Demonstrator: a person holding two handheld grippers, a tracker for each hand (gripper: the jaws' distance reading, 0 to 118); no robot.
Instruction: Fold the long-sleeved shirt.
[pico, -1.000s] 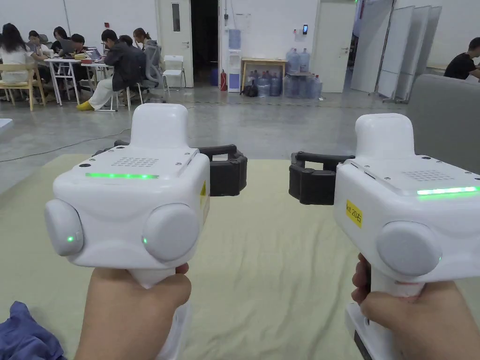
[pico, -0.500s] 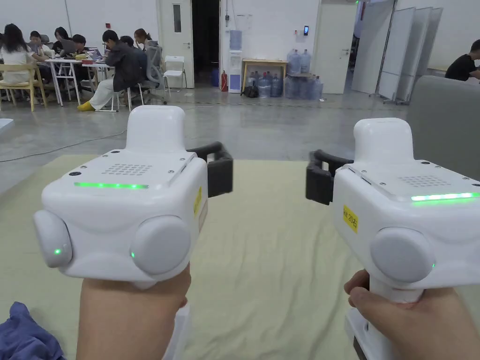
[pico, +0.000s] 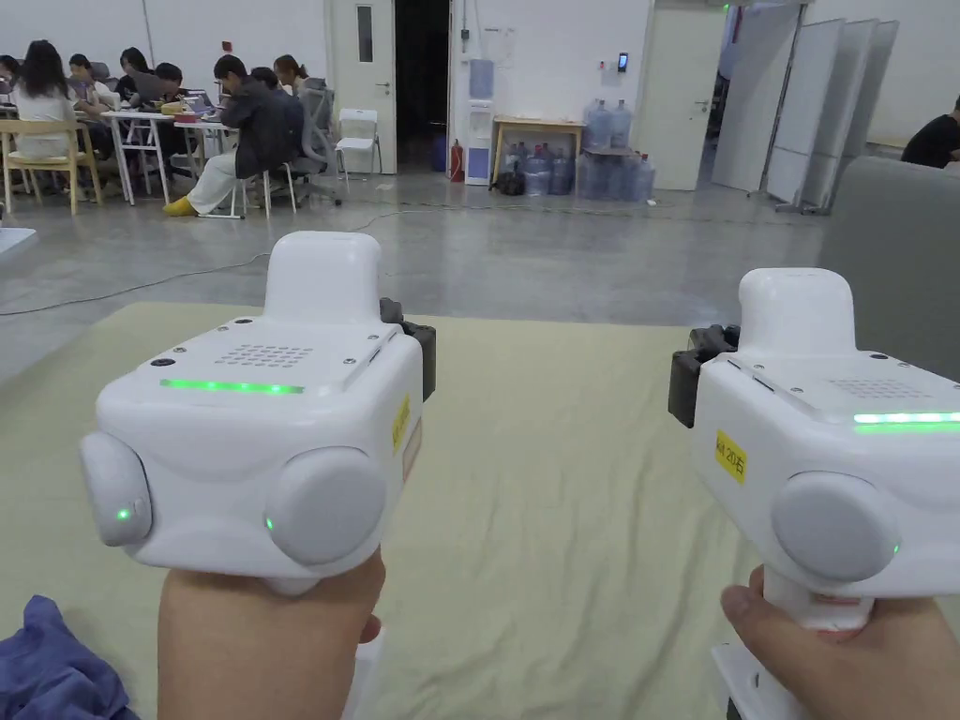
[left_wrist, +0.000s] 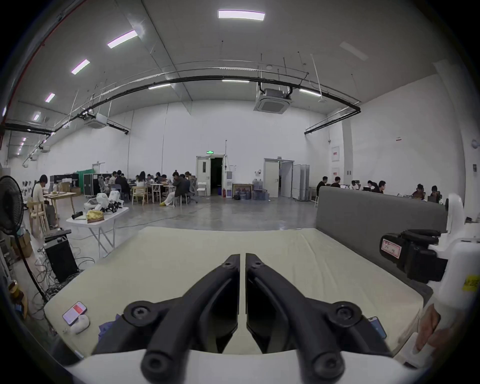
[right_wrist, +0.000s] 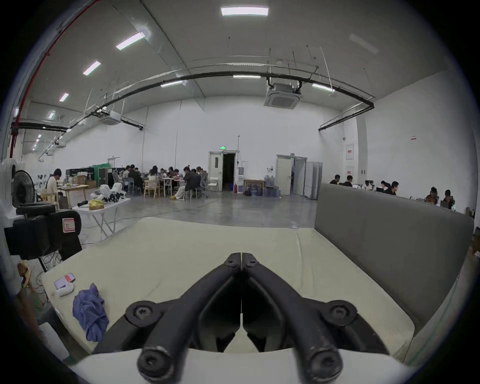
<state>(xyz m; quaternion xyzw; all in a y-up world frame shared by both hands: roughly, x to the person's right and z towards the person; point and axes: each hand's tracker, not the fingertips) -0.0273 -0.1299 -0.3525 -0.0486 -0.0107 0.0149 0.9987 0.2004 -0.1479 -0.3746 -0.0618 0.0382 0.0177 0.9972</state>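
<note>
The long-sleeved shirt is a crumpled blue heap near the left front corner of a pale yellow mattress; its edge shows at the lower left of the head view and beside the left jaw's base. A hand holds each gripper up over the mattress, side by side and level, well to the right of the shirt. The left gripper has its jaws together with nothing between them. The right gripper is shut and empty too. Their white housings hide most of the jaws in the head view.
A grey headboard runs along the mattress's right side. A phone and a white object lie at the left edge beyond the shirt; another phone lies at the right. A white folding table, a fan and seated people stand beyond.
Both grippers' jaws went from wide open to shut. The two hands drifted slightly apart and a little lower in the picture. The shirt stayed put.
</note>
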